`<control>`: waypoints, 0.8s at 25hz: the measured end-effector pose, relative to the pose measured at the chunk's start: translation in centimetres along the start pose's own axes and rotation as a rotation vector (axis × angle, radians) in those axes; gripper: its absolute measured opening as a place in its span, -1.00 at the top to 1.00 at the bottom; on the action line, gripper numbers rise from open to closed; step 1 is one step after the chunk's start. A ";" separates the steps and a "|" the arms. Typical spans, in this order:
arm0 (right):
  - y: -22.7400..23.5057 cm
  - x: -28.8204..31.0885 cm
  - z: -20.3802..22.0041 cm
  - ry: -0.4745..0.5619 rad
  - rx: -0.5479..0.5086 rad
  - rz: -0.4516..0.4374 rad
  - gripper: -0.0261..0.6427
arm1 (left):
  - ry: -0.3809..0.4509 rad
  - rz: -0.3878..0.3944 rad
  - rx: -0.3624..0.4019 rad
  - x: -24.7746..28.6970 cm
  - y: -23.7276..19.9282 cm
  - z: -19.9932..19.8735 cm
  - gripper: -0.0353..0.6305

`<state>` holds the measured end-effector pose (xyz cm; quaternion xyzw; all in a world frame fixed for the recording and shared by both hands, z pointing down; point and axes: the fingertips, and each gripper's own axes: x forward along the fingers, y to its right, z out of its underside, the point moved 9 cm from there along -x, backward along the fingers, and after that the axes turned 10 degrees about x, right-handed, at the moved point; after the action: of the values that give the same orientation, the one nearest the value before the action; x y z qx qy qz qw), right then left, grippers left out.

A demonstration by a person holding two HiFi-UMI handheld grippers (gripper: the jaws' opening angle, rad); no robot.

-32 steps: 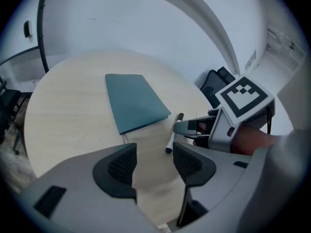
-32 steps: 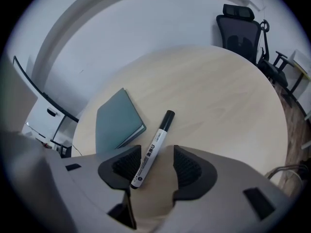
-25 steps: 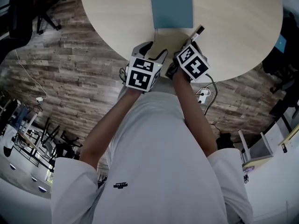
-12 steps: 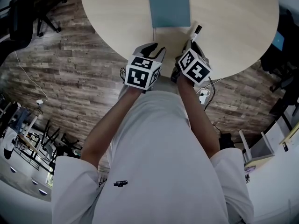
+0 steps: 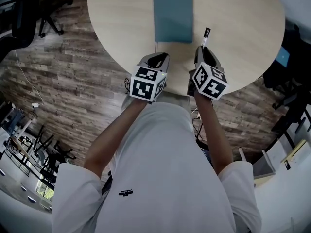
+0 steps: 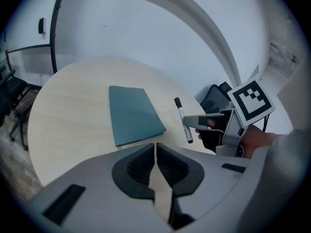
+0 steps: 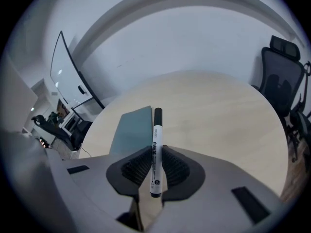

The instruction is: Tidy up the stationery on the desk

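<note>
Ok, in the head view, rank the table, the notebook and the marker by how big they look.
1. the table, largest by far
2. the notebook
3. the marker, smallest; only its front part shows, the rest is hidden in the right gripper that holds it

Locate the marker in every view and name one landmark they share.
Head view: marker upper right of centre, sticking out of the right gripper.
Left gripper view: right of centre, clamped in that gripper.
Right gripper view: dead centre, gripped between the jaws.
Shared landmark: the teal notebook, just left of the marker in all three.
</note>
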<state>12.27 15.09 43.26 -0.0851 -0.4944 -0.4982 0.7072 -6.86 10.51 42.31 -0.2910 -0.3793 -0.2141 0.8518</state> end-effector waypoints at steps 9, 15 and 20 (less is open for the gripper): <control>0.1 5.3 -5.9 -0.063 -0.080 -0.112 0.66 | 0.044 -0.070 -0.073 2.0 -1.4 -2.9 0.80; 0.3 9.5 -7.4 -0.154 -0.055 -0.153 0.66 | 0.050 -0.111 -0.132 3.6 -2.5 -4.2 0.80; 0.1 12.0 -7.8 -0.231 -0.035 -0.178 0.66 | 0.043 -0.124 -0.159 4.5 -3.0 -5.0 0.80</control>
<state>17.31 2.93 48.90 -0.1099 -0.5695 -0.5543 0.5969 -3.17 4.33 44.05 -0.3290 -0.3600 -0.3019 0.8192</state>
